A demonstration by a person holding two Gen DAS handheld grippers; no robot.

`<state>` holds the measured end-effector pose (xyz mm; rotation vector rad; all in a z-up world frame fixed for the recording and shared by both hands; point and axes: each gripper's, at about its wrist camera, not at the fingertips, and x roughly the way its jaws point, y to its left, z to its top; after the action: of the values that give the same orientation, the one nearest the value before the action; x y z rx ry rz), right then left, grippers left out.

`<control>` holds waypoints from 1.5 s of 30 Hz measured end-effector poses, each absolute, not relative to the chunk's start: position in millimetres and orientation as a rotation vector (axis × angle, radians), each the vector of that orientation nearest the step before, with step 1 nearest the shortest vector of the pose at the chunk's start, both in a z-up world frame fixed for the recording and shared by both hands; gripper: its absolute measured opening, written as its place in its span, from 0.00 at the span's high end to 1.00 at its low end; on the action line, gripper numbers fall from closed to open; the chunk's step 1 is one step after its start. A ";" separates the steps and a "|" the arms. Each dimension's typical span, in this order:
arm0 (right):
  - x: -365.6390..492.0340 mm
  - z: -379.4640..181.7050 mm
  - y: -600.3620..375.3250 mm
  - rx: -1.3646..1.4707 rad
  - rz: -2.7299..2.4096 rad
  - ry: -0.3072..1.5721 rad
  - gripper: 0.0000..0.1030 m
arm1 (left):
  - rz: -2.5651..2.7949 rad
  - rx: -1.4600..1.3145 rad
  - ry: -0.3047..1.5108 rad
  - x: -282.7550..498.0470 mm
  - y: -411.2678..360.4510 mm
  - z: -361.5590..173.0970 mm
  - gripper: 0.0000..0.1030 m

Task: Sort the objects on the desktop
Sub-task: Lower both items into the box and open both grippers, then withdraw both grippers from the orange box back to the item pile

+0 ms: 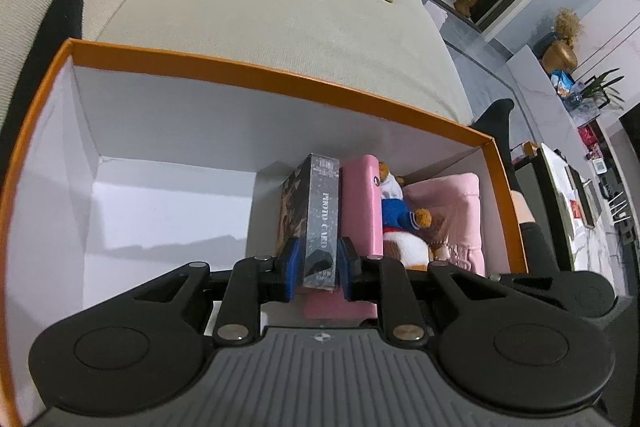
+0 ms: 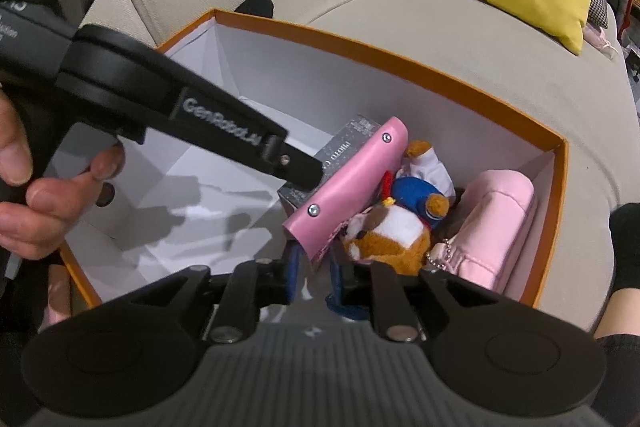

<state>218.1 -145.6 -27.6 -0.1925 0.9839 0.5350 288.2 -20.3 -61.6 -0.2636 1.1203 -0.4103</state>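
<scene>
Left wrist view: my left gripper [image 1: 318, 267] is clamped on the near end of the card box [image 1: 320, 223], blue pads pressing both narrow sides. The card box stands on edge inside the orange box [image 1: 280, 75], its long axis running straight away from me, in line with the fingers. The pink binder [image 1: 362, 207] touches it on the right; past that come the plush toys [image 1: 404, 227], then the pink pouch [image 1: 452, 211] against the orange box's right wall. The left half of the orange box is bare floor. Since the grip lies along the card box's length, I judge any push or release should follow that same line, keeping it flush with the binder.

Right wrist view: my right gripper [image 2: 314, 275] sits at the binder's [image 2: 348, 179] near lower corner, jaws nearly together; the corner seems to lie between the pads [image 2: 292, 267], but I cannot tell if they press it. The binder tilts up and away to the right. The card box [image 2: 344, 143] peeks out behind it, on the left-gripper side. A hand [image 2: 36, 187] holds the left tool at the left edge. The left gripper is nearer the card box.
</scene>
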 end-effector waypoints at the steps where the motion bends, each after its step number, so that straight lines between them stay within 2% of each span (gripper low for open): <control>1: 217.7 -27.2 -148.3 -0.190 0.539 0.984 0.82 | -0.407 -0.260 1.117 286.5 -19.8 -60.0 0.78; 11: 196.8 -11.8 -155.5 -0.133 0.548 0.928 0.81 | -0.410 -0.258 1.042 254.6 -8.7 -38.1 0.78; 15: 172.5 4.7 -160.9 -0.081 0.550 0.826 0.70 | -0.444 -0.253 0.962 227.3 -5.4 -12.5 0.78; 20: 134.0 19.6 -168.7 -0.024 0.568 0.734 0.70 | -0.474 -0.240 0.879 181.6 -0.6 15.6 0.78; 24: 106.5 19.7 -169.5 0.015 0.617 0.743 0.70 | -0.484 -0.223 0.852 139.4 5.6 25.4 0.78; 28: 78.6 -0.3 -168.7 0.053 0.619 0.839 0.70 | -0.460 -0.177 0.903 103.3 5.3 13.3 0.78; 36: 45.0 -56.8 -161.3 0.108 0.575 1.043 0.70 | -0.409 -0.171 1.079 57.7 4.5 -45.6 0.77; 38: 36.2 -64.6 -165.2 0.100 0.545 1.060 0.70 | -0.422 -0.159 1.090 49.3 -0.8 -54.0 0.71; 45: 26.9 -86.4 -184.2 0.117 0.429 1.094 0.70 | -0.428 -0.095 1.146 38.0 -26.0 -77.5 0.63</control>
<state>26.9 -184.2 -86.4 0.1168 1.0944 0.4291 38.0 -26.0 -77.5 -0.0946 1.1459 -0.4281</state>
